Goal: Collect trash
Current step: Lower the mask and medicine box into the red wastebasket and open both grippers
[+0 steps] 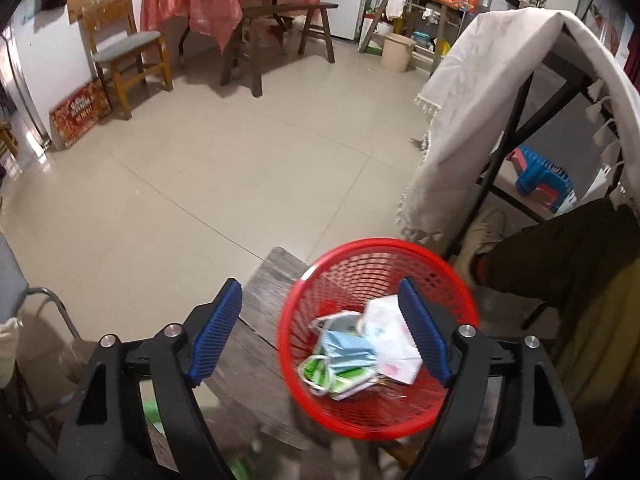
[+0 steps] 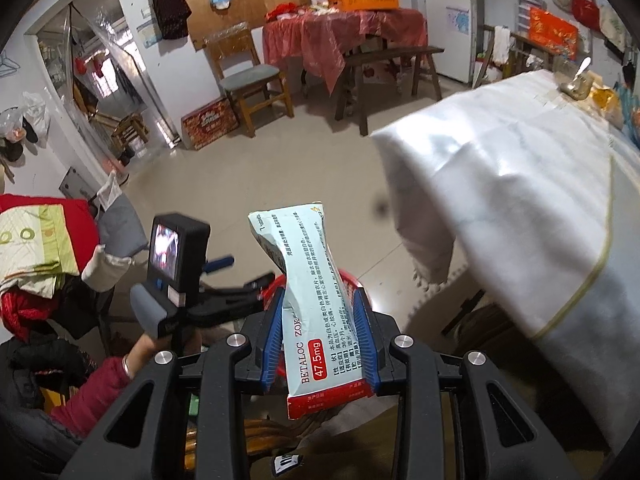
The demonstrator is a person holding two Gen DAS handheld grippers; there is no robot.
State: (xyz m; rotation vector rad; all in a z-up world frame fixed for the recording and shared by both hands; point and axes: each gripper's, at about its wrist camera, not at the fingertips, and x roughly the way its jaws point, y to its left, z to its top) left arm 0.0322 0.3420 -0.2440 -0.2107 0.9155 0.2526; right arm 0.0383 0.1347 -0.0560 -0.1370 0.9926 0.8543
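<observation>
A red mesh basket (image 1: 436, 280) stands on a weathered wooden stool (image 1: 264, 280). It holds blue face masks (image 1: 344, 348), a white packet (image 1: 392, 340) and a green wrapper (image 1: 316, 372). My left gripper (image 1: 319, 285) hangs open just over the basket's near side, with nothing between its blue pads (image 1: 218, 336). My right gripper (image 2: 319, 294) is shut on a pale blue medicine box (image 2: 316, 280) with a red end, which stands up between the pads. Behind that box shows a piece of the red basket rim (image 2: 352, 278).
A table draped in a white cloth (image 1: 480, 120) stands close on the right, also seen as the white cloth (image 2: 520, 200). A person's shoe (image 1: 486, 228) and dark trouser leg lie beside the basket. A hand in a red sleeve (image 2: 100, 392) holds the left tool. A grey metal chair (image 1: 24, 292) stands left.
</observation>
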